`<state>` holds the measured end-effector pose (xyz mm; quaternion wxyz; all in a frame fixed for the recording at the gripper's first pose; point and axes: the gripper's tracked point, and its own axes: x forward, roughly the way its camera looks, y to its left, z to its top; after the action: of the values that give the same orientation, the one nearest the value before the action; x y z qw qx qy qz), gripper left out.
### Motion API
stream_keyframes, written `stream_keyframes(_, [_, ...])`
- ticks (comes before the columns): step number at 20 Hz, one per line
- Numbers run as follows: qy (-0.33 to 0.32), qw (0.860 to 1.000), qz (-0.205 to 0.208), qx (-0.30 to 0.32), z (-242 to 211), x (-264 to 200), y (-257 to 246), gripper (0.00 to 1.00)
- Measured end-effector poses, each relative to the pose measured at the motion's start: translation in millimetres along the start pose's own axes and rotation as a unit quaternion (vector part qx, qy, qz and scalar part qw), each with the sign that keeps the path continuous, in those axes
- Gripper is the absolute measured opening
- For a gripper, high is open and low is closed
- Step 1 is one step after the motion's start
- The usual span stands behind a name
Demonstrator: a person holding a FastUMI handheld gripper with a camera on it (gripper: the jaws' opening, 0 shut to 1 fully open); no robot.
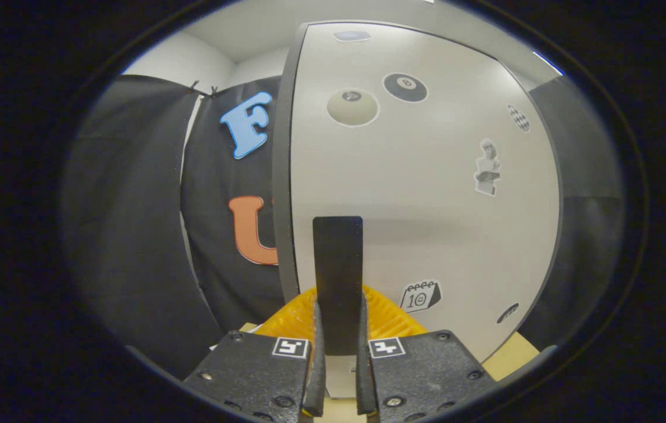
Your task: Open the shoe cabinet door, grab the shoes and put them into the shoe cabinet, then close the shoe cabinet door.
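The shoe cabinet door [427, 194] is a white panel with a dark rim, and it stands right in front of me with several stickers on it. A black upright handle [337, 258] sits low on the door near its left edge. My gripper [338, 320] is at the lower part of this handle, one finger pressed on each side, so it is shut on the handle. The door's dark left edge [283, 176] shows its thickness. I cannot tell whether the door is fully closed or slightly ajar.
Black cloth booth wall [133, 223] hangs to the left of the door and beyond its right side. A tan wooden surface [509, 358] lies below the door's lower right corner. White walls and ceiling show above.
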<state>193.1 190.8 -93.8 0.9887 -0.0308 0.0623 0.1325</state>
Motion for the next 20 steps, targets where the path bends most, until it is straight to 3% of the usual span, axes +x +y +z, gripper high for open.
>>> stream_keyframes(6, [0.006,0.997,0.075,-0.003,0,-49,2,0.21])
stream_keyframes(20, [0.017,0.987,0.158,-0.010,-7,-117,-27,0.21])
